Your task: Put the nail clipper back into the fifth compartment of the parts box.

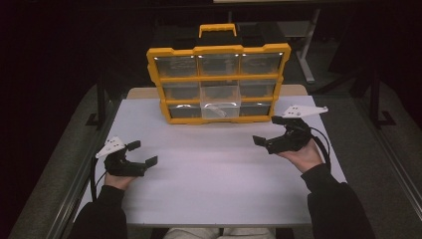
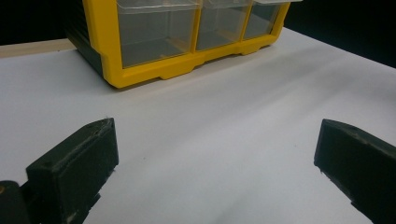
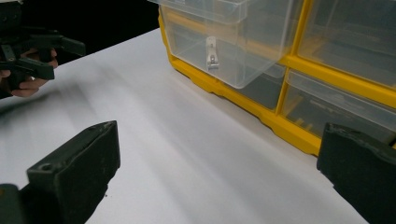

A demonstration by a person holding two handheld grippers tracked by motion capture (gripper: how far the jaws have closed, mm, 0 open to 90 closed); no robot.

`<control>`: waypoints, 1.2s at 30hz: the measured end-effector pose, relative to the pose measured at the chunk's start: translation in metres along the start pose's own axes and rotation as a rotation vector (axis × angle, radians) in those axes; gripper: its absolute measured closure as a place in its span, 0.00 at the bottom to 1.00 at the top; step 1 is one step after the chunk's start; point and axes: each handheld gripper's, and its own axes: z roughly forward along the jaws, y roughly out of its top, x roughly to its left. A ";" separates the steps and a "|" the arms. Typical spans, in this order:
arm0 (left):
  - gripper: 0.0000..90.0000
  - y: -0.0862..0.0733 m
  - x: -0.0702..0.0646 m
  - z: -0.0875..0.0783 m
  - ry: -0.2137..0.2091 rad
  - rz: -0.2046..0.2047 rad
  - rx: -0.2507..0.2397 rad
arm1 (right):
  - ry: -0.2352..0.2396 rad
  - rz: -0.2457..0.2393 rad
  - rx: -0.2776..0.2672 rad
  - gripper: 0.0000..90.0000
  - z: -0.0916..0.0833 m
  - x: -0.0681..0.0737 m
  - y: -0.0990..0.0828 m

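Left gripper [image 1: 142,153]: fingers [image 2: 77,163] spread wide, holding nothing, hovering over the bare white table [image 1: 214,174], well in front of the yellow organizer [image 1: 217,82] and off its left corner. Right gripper [image 1: 266,132]: fingers [image 3: 79,163] also spread wide, empty, touching nothing, near the organizer's lower right corner.

Organizer stands upright at the far side of the table, handle on top. Count: nine clear drawers, three rows of three. One drawer [image 1: 220,103], bottom-middle, is pulled out toward the person; a small pale part [image 3: 212,52] lies inside it.
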 end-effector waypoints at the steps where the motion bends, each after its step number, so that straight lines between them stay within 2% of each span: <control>1: 0.00 0.000 0.000 0.000 0.000 0.000 0.000 | -0.003 0.004 -0.004 0.00 -0.001 0.000 -0.002; 20: 0.00 0.000 -0.001 -0.001 0.002 0.001 0.001 | -0.014 0.079 -0.022 0.00 -0.016 -0.001 -0.041; 29: 0.00 0.000 0.000 0.000 -0.001 0.002 0.009 | -0.049 0.131 -0.031 0.00 -0.024 -0.010 -0.069; 36: 0.00 0.000 0.000 0.000 -0.002 0.000 0.004 | -0.081 0.129 -0.063 0.00 -0.030 -0.009 -0.083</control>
